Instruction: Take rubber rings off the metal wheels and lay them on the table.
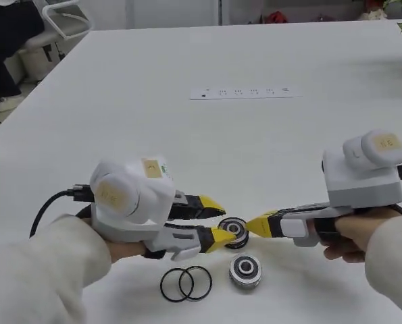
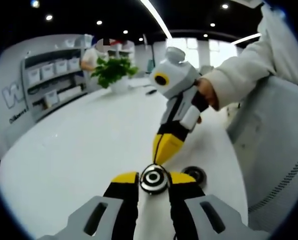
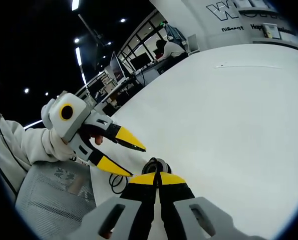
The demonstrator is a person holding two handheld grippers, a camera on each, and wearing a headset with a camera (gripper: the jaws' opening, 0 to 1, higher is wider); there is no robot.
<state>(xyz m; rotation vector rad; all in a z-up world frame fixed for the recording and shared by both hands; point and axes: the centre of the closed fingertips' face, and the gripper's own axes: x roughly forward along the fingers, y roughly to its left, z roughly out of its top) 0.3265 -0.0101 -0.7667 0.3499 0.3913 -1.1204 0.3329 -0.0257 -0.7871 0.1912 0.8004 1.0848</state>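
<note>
A small metal wheel (image 1: 234, 229) with a dark rubber rim sits between the yellow tips of my left gripper (image 1: 224, 221). In the left gripper view the wheel (image 2: 155, 179) fills the gap between the two jaws. My right gripper (image 1: 249, 225) is shut, and its point touches the wheel's right edge. In the right gripper view its shut tips (image 3: 158, 176) lie just short of the wheel (image 3: 156, 164). A second wheel (image 1: 245, 271) lies flat nearer to me. Two loose black rubber rings (image 1: 186, 283) overlap on the white table (image 1: 187, 148) to that wheel's left.
A white paper strip (image 1: 245, 92) lies mid-table, far beyond the grippers. A chair (image 1: 59, 20) and a seated person are past the table's far left corner. A potted plant (image 2: 112, 72) stands at the far end. The left gripper's black cable (image 1: 48, 206) trails left.
</note>
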